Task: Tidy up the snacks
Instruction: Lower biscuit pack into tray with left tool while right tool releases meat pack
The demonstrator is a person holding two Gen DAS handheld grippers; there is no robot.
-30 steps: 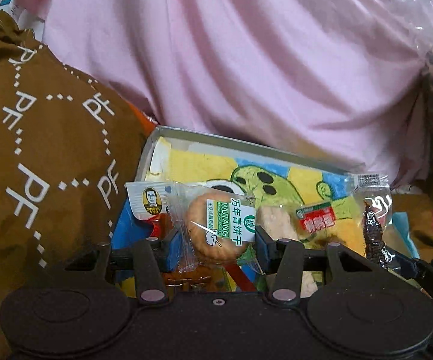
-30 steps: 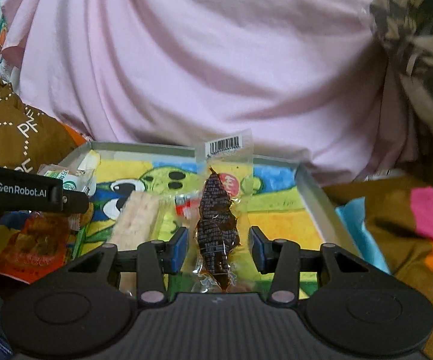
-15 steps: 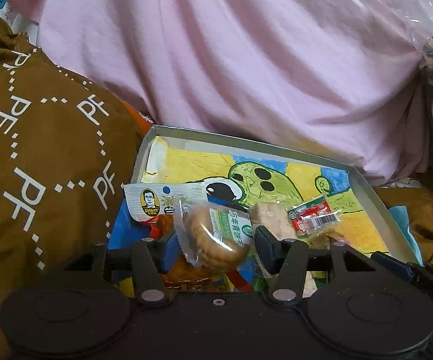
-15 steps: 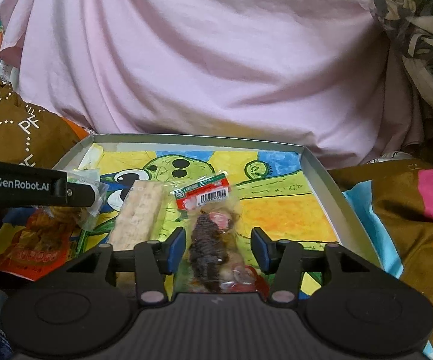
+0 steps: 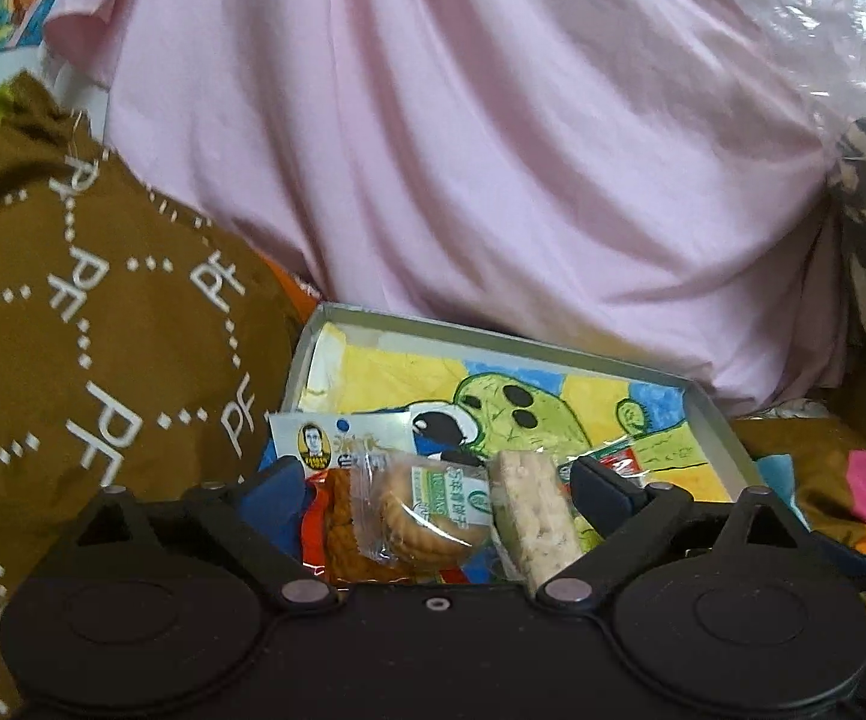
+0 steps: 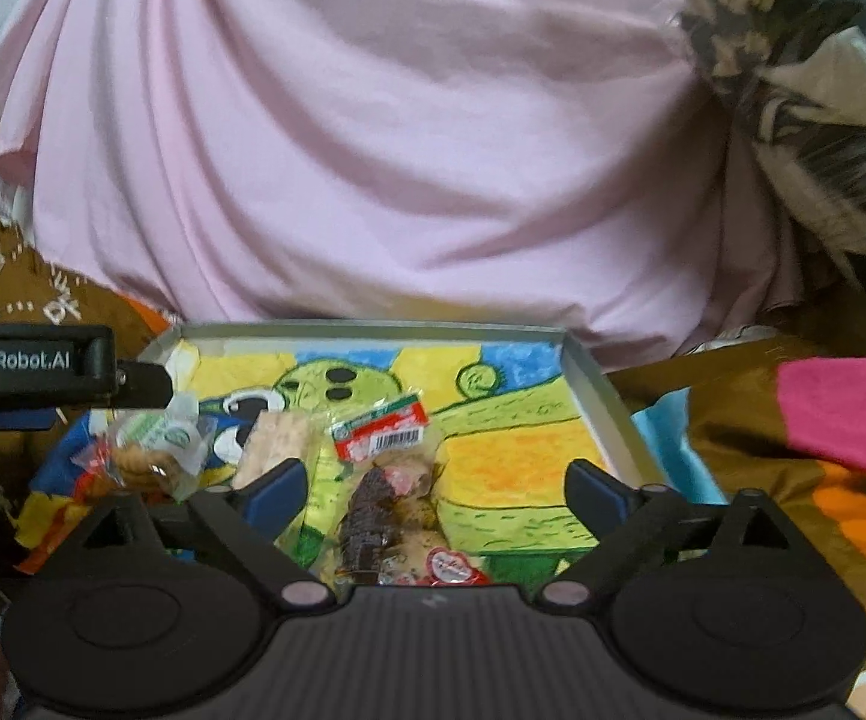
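Both grippers' fingers (image 5: 601, 489) just opened, snacks (image 6: 372, 510) dropped in tray (image 6: 604, 396)

Shallow cartoon-printed tray (image 6: 598, 387), holding wrapped biscuit (image 5: 426, 516), pale bar (image 5: 532, 516), apparently dark snack (image 6: 369, 513)

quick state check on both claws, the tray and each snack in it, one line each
left claw: open, jaws just spread, gripping nothing
right claw: open, jaws just spread, gripping nothing
tray: open-topped, holding snacks
biscuit packet: sealed, lying in tray
dark snack packet: sealed, lying in tray
pale bar: wrapped, lying flat
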